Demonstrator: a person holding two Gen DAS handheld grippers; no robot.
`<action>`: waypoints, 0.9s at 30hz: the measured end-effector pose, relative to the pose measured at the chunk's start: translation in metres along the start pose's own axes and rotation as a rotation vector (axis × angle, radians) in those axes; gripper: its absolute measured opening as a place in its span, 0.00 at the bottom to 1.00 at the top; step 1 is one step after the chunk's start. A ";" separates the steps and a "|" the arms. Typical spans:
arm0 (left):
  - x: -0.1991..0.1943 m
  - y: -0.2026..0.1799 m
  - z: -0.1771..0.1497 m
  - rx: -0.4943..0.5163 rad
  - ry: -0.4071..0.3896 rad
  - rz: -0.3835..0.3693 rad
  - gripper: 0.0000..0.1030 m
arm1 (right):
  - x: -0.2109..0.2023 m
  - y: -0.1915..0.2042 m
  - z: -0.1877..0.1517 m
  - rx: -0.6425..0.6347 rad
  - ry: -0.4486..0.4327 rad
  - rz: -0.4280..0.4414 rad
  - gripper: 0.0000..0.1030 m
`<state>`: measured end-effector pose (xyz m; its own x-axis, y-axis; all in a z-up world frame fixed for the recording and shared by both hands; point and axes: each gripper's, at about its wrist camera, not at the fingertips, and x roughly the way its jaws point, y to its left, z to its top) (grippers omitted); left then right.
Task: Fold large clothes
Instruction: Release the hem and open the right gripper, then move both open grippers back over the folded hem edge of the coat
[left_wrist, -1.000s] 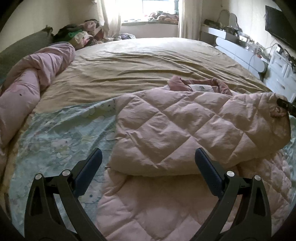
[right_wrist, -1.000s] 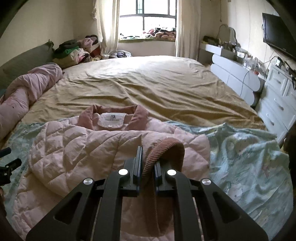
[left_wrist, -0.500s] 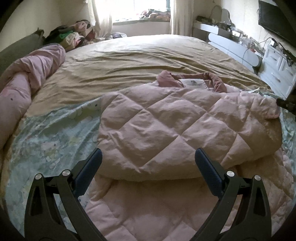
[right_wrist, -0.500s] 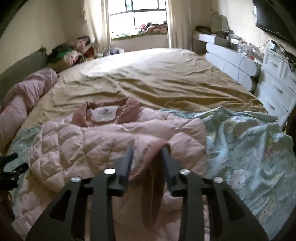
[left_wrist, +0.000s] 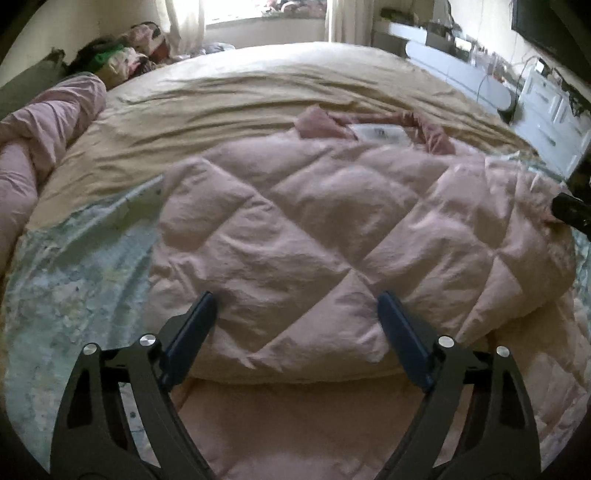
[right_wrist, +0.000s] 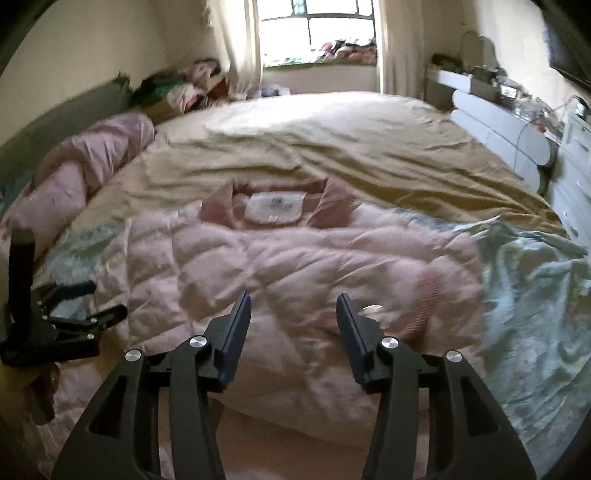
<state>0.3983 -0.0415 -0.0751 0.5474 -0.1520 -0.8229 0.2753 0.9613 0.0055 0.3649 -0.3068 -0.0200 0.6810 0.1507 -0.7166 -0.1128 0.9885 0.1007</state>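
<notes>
nearest, the right gripper (right_wrist: 293, 325) has just been opening and its jaws stand apart over the folded sleeve, nothing pinched; the ribbed cuff (right_wrist: 430, 295) lies free beside it. the left gripper (left_wrist: 295, 332), jaws wide though just closing a little, hovers at the sleeve's folded edge, gripping nothing. one pink quilted jacket (left_wrist: 332, 229) lies flat on the bed (right_wrist: 332, 140), collar (right_wrist: 332, 205) away. to do this well (my judgement), press the sleeve flat and square its edge before lifting anything. further off: one rolled pink duvet (right_wrist: 85, 173), one pile of clothes (right_wrist: 177, 88).
</notes>
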 end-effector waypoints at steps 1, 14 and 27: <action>0.003 0.000 -0.001 0.003 0.006 -0.003 0.80 | 0.007 0.004 -0.001 -0.009 0.016 -0.008 0.49; 0.030 0.006 -0.010 -0.019 0.030 -0.048 0.81 | 0.082 0.020 -0.029 -0.076 0.159 -0.126 0.69; -0.019 0.009 -0.014 -0.048 -0.007 -0.052 0.79 | 0.013 0.007 -0.018 -0.002 0.061 -0.043 0.71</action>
<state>0.3797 -0.0263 -0.0671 0.5387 -0.2034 -0.8175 0.2656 0.9619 -0.0643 0.3596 -0.2985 -0.0411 0.6398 0.1070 -0.7610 -0.0861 0.9940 0.0674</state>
